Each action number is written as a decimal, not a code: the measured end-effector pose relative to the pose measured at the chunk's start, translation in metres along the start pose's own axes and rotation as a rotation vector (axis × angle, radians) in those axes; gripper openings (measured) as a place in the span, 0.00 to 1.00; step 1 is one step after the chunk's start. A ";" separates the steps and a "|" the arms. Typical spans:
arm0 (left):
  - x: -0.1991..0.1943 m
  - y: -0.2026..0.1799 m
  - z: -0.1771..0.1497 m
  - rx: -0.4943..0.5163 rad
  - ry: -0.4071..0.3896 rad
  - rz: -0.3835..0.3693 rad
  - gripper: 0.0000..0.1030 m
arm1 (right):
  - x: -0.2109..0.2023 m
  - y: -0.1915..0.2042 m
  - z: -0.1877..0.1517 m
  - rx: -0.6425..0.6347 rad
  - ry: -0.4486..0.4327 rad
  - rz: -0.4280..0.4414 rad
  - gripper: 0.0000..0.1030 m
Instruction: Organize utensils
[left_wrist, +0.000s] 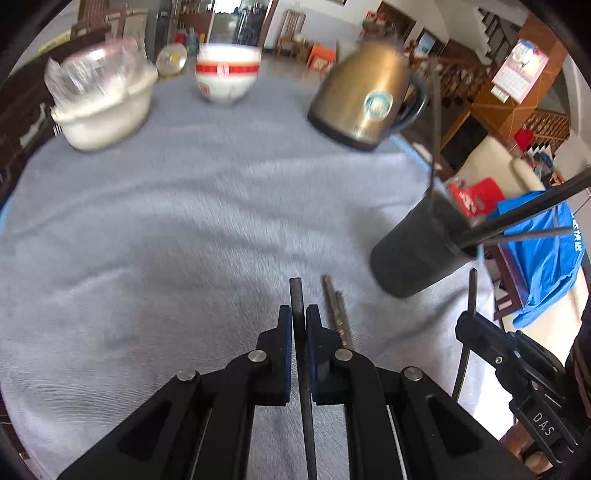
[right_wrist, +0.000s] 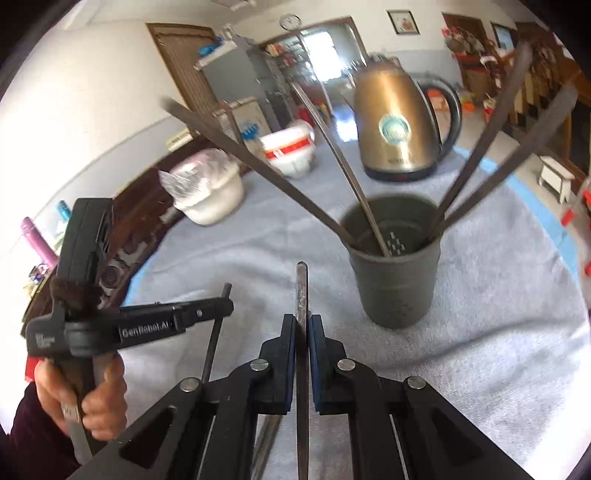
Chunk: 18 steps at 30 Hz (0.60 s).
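The left gripper (left_wrist: 298, 325) has its jaws drawn in on a thin dark chopstick (left_wrist: 296, 291), whose squared end sticks out just past the blue pads while its length runs back between the fingers toward the camera. The right gripper (right_wrist: 303, 334) is clamped the same way on another dark chopstick (right_wrist: 301, 288), its tip rising a little beyond the pads. Ahead and to the right of that tip, near but apart from it, the grey utensil holder (right_wrist: 397, 284) stands upright on the pale blue-grey cloth (right_wrist: 480, 332), with four long dark sticks (right_wrist: 236, 155) fanning out of its mouth. In the left wrist view the holder (left_wrist: 417, 251) sits right of the left gripper, and two brownish chopsticks (left_wrist: 334, 310) lie on the cloth (left_wrist: 184, 221) just beside the right pad.

Both views are motion-blurred. The lower ends of the held chopsticks are hidden by the gripper bodies, and the fisheye edge cuts off the sticks' tops in the left view. The hand (right_wrist: 92, 398) gripping the left gripper's handle shows at lower left in the right view. A bronze kettle (left_wrist: 364, 99), a red-banded white bowl (left_wrist: 226, 74) and a white lidded pot (left_wrist: 101, 96) stand at the far side of the cloth.
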<state>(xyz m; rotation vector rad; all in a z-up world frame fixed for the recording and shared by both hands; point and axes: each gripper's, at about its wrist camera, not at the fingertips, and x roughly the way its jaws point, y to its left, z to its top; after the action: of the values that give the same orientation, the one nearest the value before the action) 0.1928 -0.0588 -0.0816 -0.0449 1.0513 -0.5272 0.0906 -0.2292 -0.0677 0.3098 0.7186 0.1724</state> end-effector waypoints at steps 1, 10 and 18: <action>-0.011 -0.001 0.001 0.006 -0.024 0.003 0.07 | -0.007 0.002 0.001 -0.010 -0.014 0.010 0.08; -0.083 -0.019 0.003 0.033 -0.177 -0.006 0.06 | -0.059 0.030 0.009 -0.093 -0.114 0.085 0.07; -0.104 -0.030 0.003 0.075 -0.233 0.032 0.06 | -0.076 0.044 0.012 -0.120 -0.161 0.102 0.07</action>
<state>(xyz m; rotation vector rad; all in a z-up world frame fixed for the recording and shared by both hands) 0.1435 -0.0400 0.0134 -0.0223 0.8032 -0.5184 0.0404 -0.2099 0.0031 0.2429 0.5312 0.2832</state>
